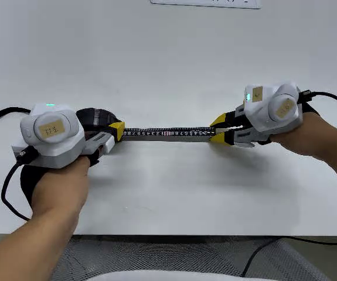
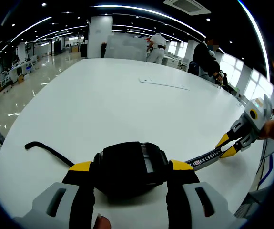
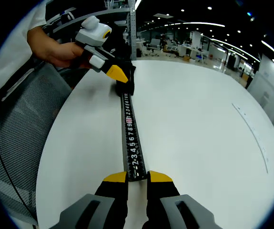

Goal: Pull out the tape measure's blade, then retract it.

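The black tape measure case rests on the white table, and my left gripper is shut on it; in the left gripper view the case sits squeezed between the yellow-tipped jaws. The black blade with white numbers stretches out rightward, flat above the table. My right gripper is shut on the blade's end. In the right gripper view the blade runs from my right gripper up to the case and the left gripper. The left gripper view shows the blade reaching the right gripper.
A black wrist strap trails left of the case, seen as a loop on the white table. A ruler-like strip lies farther out. People stand beyond the table. A mesh chair sits at the near edge.
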Demonstrator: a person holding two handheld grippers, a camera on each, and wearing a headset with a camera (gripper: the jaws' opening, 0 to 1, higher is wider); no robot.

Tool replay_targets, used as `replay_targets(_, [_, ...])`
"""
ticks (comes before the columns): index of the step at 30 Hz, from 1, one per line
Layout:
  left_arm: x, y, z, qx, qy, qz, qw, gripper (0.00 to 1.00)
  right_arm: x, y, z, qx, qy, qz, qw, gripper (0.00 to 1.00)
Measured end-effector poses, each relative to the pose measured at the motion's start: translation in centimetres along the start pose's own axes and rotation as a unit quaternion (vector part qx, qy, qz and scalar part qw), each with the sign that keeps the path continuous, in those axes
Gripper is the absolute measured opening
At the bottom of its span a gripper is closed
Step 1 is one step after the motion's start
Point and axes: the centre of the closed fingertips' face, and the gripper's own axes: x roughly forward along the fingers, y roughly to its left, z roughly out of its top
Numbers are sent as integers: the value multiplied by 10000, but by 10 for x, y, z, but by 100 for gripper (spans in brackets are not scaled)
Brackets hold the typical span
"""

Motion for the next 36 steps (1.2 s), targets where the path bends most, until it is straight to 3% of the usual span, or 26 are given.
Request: replay_targets(36, [0, 1, 0, -163, -44, -156, 9997, 56, 37, 6, 40, 91, -340, 173, 9992, 10])
